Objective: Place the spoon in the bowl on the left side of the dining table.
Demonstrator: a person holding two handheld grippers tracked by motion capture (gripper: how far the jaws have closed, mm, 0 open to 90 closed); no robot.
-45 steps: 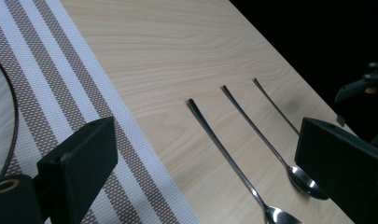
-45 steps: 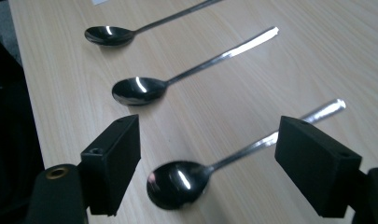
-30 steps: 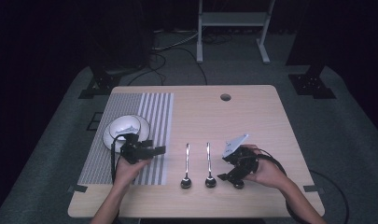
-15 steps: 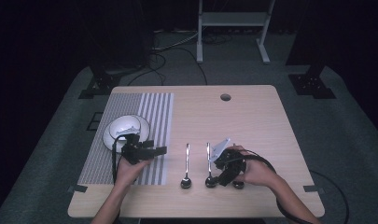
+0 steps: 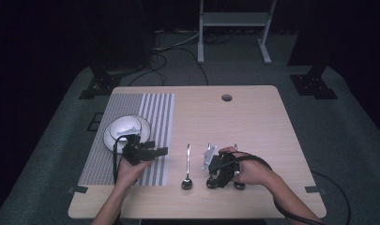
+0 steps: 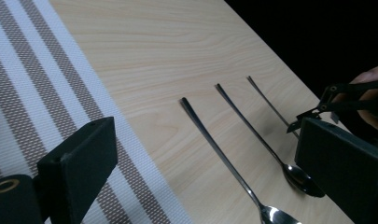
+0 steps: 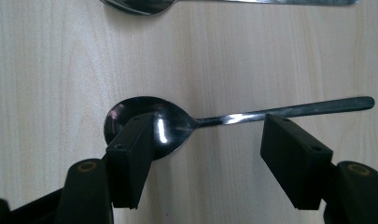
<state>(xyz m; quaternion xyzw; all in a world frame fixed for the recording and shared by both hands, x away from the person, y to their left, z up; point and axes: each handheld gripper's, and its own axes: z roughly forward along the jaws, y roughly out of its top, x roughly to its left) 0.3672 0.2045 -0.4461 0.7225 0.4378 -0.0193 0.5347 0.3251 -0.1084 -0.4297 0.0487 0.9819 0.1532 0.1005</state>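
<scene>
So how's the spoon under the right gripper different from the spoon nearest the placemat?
The middle spoon lies between the right gripper's jaws, which have just been closing without gripping it yet; the leftmost spoon lies free, apart from either gripper. Both are shiny metal, flat on the table, bowls toward the person.

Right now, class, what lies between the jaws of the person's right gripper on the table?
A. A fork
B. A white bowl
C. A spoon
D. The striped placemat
C: the right gripper view shows the right gripper with its jaws set either side of a spoon lying on the wooden table, jaws apart, not yet pressing it.
</scene>
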